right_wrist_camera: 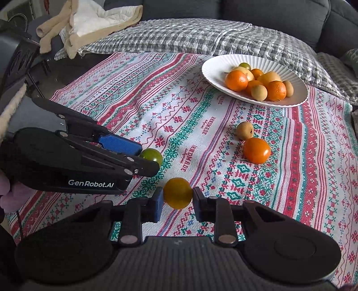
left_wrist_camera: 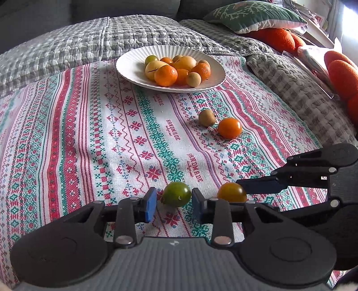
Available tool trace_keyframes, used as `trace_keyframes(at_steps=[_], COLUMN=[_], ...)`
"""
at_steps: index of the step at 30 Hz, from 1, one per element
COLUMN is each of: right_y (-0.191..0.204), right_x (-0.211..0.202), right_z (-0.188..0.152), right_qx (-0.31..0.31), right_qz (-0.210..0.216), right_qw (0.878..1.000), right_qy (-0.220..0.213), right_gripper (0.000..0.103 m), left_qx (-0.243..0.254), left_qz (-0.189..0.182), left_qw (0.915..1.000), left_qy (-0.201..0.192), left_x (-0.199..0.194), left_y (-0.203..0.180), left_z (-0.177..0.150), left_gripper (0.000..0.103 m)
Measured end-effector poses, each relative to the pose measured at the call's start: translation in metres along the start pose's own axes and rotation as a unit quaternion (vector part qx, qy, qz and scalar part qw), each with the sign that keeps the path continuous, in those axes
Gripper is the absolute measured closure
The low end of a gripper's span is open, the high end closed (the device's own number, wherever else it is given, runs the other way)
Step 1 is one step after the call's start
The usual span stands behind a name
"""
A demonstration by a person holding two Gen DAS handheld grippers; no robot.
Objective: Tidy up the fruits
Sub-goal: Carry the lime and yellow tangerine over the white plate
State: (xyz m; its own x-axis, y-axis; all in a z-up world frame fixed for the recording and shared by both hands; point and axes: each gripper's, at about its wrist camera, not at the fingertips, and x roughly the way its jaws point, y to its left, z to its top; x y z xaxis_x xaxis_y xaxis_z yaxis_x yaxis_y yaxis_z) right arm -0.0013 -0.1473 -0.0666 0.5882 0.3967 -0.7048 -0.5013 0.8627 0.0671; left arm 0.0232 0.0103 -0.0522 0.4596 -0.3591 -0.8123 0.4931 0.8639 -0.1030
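Patterned tablecloth [left_wrist_camera: 89, 134] is spread flat. White fluted plate [left_wrist_camera: 134, 67], heaped with fruit, sits at 12 o'clock. Right gripper [right_wrist_camera: 177, 198] is clamped on an orange-yellow tomato [right_wrist_camera: 177, 193]. Left gripper [left_wrist_camera: 173, 202] brackets a green tomato [left_wrist_camera: 176, 193]; contact cannot be told.

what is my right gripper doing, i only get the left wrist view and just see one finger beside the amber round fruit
Observer: The right gripper is shut on the amber round fruit; both blue pads press its sides.
Operator: ok, anything off past the left end of the cloth that i'm missing
Observer: Yes, a crumpled beige blanket lies on the grey sofa, beyond the far left corner of the striped patterned cloth.
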Motion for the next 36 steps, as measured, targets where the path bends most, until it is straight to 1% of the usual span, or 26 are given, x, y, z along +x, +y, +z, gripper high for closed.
trace_keyframes(at_steps=[4, 6, 10, 15, 24, 28, 31, 33, 36], right_y=[-0.002, -0.003, -0.005, -0.010, -0.027, -0.041, -0.053, -0.061, -0.073], right_x=[-0.002, -0.002, -0.002, -0.005, -0.012, -0.017, -0.019, -0.020, -0.019], right_z=[-0.001, -0.001, -0.002, 0.000, 0.005, 0.010, 0.016, 0.021, 0.031], right_qx=[0.004, 0.009, 0.014, 0.028, 0.068, 0.109, 0.144, 0.158, 0.168], right_qz=[-0.009, -0.012, -0.020, -0.027, -0.029, -0.015, -0.012, -0.019, -0.038], right_qw=[1.000, 1.000, 1.000, 0.999, 0.997, 0.992, 0.986, 0.983, 0.980], right_qy=[-0.001, -0.001, -0.001, -0.010, -0.037, -0.060, -0.079, -0.090, -0.102], right_gripper=[0.078, 0.078, 0.078, 0.078, 0.078, 0.078, 0.078, 0.078, 0.078], left_qx=[-0.007, -0.005, -0.003, -0.017, -0.040, -0.054, -0.081, -0.091, -0.083], left_qz=[0.000, 0.006, 0.014, 0.016, 0.008, 0.003, -0.005, -0.008, -0.003], left_qw=[1.0000, 0.9999, 0.9999, 0.9997, 0.9989, 0.9976, 0.9949, 0.9936, 0.9939], left_qy=[0.005, 0.008, 0.008, 0.001, -0.023, -0.044, -0.059, -0.066, -0.072], left_x=[0.005, 0.006, 0.004, 0.000, -0.007, -0.009, -0.008, -0.004, 0.005], left_y=[0.000, -0.001, 0.000, 0.004, 0.003, 0.002, 0.006, 0.009, 0.010], left_z=[0.002, 0.002, 0.003, 0.005, 0.013, 0.020, 0.030, 0.038, 0.052], left_gripper=[0.080, 0.087, 0.087, 0.088, 0.088, 0.088, 0.088, 0.088, 0.087])
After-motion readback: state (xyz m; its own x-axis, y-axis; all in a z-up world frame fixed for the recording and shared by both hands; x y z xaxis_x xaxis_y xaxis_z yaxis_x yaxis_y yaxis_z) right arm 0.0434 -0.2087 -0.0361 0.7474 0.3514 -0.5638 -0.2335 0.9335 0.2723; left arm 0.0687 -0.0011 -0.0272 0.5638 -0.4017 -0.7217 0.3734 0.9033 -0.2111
